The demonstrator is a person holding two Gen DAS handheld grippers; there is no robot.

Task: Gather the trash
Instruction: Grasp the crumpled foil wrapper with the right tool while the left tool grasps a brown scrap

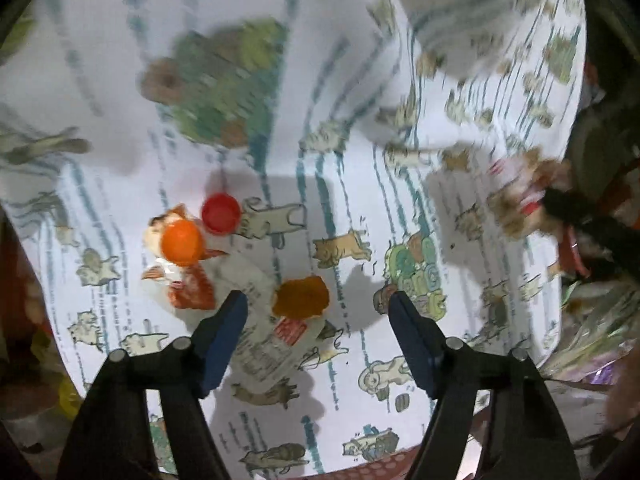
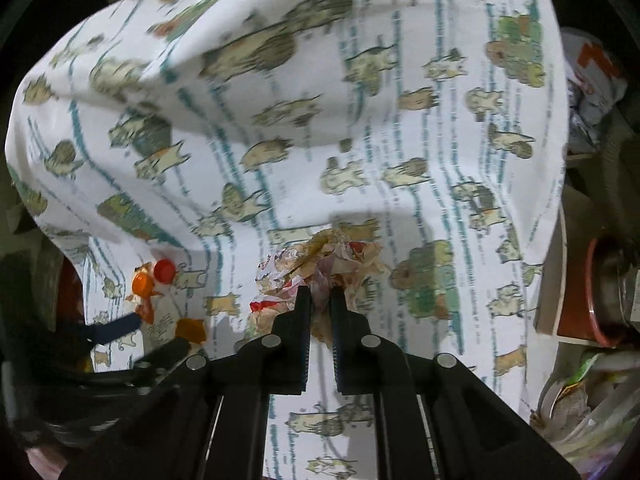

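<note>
Trash lies on a white cloth printed with cats (image 1: 360, 184). My left gripper (image 1: 318, 304) is open above a flattened clear bottle with a white label (image 1: 264, 344) and an amber piece (image 1: 301, 297). An orange cap (image 1: 182, 243) and a red cap (image 1: 221, 213) lie just beyond, on an orange-white wrapper (image 1: 192, 288). My right gripper (image 2: 321, 294) is shut on a crumpled brown and white wrapper (image 2: 344, 258). That wrapper also shows at the right in the left wrist view (image 1: 520, 196). The caps show at the left in the right wrist view (image 2: 154, 276).
The cloth (image 2: 280, 100) rises in folds at the back. A red-rimmed container (image 2: 588, 300) and crumpled bags (image 2: 592, 76) sit past its right edge. Plastic packaging (image 1: 592, 328) lies at the right. My left gripper shows at the lower left of the right wrist view (image 2: 132, 340).
</note>
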